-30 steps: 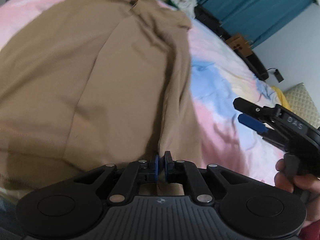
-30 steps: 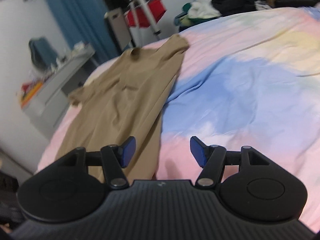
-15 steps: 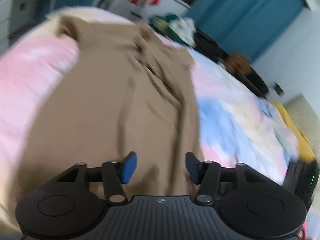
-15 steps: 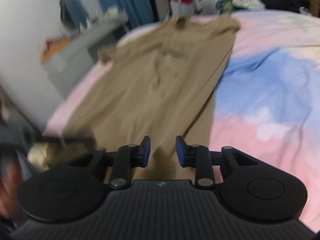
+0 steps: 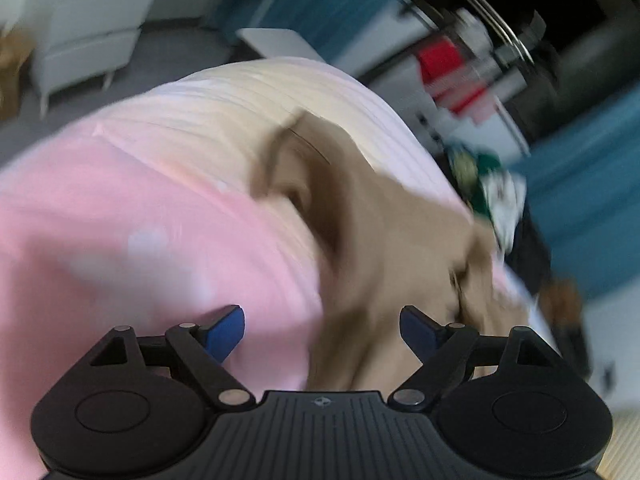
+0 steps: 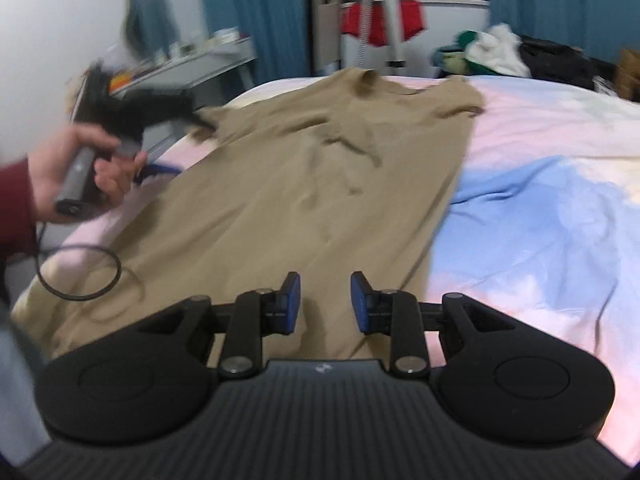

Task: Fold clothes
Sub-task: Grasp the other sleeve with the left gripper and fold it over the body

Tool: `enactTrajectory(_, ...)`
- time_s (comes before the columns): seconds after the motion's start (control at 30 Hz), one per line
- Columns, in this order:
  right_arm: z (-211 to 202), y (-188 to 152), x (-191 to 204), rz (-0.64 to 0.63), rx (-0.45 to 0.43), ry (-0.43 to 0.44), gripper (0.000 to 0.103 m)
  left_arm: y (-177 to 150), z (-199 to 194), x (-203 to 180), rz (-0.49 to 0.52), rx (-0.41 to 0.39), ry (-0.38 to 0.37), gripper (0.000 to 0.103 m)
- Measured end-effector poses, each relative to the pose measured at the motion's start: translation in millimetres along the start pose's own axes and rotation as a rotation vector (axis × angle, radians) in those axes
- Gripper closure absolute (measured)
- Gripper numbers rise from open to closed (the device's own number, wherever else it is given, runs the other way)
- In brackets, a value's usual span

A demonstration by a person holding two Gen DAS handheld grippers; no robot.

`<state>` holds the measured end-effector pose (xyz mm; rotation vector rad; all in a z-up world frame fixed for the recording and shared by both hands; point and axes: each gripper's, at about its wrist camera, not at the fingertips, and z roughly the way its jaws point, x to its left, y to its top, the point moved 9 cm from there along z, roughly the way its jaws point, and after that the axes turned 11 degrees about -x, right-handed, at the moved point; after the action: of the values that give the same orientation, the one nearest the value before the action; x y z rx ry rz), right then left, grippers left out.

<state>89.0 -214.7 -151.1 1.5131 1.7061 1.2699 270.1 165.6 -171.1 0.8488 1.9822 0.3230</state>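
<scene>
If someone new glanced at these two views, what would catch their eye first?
First, the tan shirt spread flat across the pastel pink-and-blue bedsheet. Next, the right gripper low over its near hem, jaws partly apart, and the left gripper, blurred, out by the shirt's left sleeve.

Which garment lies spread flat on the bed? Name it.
The tan shirt, spread across the bed; the red garment hangs behind, the white clothes sit heaped.

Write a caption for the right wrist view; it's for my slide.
Right gripper open over tan shirt spread on pastel bed.
</scene>
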Motion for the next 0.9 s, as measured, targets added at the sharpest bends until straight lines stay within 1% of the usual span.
enactTrajectory(0.07, 4.2, 0.8, -12.5, 0.060, -0.013, -0.021, 0.072, 15.3, 18.7, -1.8, -0.040, -0.067, -0.051, 0.016)
enactTrajectory(0.1, 7.4, 1.8, -20.6, 0.096, -0.021, -0.032, 0.072, 21.6, 26.3, -5.1, -0.036, -0.097, -0.067, 0.016)
enactTrajectory(0.13, 13.2, 3.5, -25.6, 0.124, -0.029, -0.043, 0.071, 28.2, 33.9, -9.2, -0.020, -0.132, -0.080, 0.019)
enactTrajectory(0.2, 23.4, 6.8, -40.2, 0.174, -0.046, -0.060, 0.071, 40.7, 48.2, -19.7, 0.054, -0.206, -0.080, 0.021)
enactTrajectory(0.27, 32.3, 6.4, -49.7, 0.207, -0.049, -0.072, 0.071, 48.8, 62.7, -27.3, 0.102, -0.237, -0.069, 0.029)
enactTrajectory(0.3, 36.2, 5.9, -53.0, 0.223, -0.047, -0.076, 0.071, 51.8, 69.0, -29.5, 0.128, -0.241, -0.046, 0.040)
enactTrajectory(0.33, 39.3, 5.1, -54.9, 0.233, -0.045, -0.077, 0.071, 54.8, 75.1, -31.7, 0.155, -0.245, -0.022, 0.057)
enactTrajectory(0.37, 42.2, 4.2, -56.5, 0.242, -0.042, -0.078, 0.071, 56.9, 79.5, -35.1, 0.185, -0.249, -0.003, 0.066)
enactTrajectory(0.4, 47.3, 3.8, -57.7, 0.248, -0.036, -0.082, 0.071, 57.5, 81.1, -40.4, 0.223, -0.253, 0.009, 0.087)
enactTrajectory(0.43, 49.5, 3.5, -58.8, 0.251, -0.032, -0.086, 0.071, 58.1, 82.7, -45.8, 0.261, -0.256, 0.022, 0.095)
enactTrajectory(0.47, 49.8, 3.9, -58.8, 0.254, -0.033, -0.086, 0.071, 58.1, 81.6, -54.1, 0.315, -0.269, 0.031, 0.095)
enactTrajectory(0.57, 46.8, 6.8, -57.5, 0.255, -0.047, -0.087, 0.071, 53.5, 65.5, -95.6, 0.555, -0.342, 0.046, 0.096)
enactTrajectory(0.67, 41.9, 8.5, -56.1, 0.240, -0.055, -0.105, 0.071, 31.7, 47.5, -149.7, 0.777, -0.385, 0.059, 0.097)
enactTrajectory(0.77, 34.7, 7.8, -55.2, 0.249, -0.056, -0.103, 0.071, -5.8, 35.1, -215.4, 0.971, -0.433, -0.001, 0.097)
enactTrajectory(0.83, 30.0, 7.6, -54.6, 0.230, -0.055, -0.118, 0.071, -33.1, 33.7, -252.3, 1.049, -0.435, -0.038, 0.097)
enactTrajectory(0.9, 29.3, 5.4, -55.1, 0.191, -0.045, -0.150, 0.071, -66.0, 37.0, -286.2, 1.101, -0.417, -0.083, 0.097)
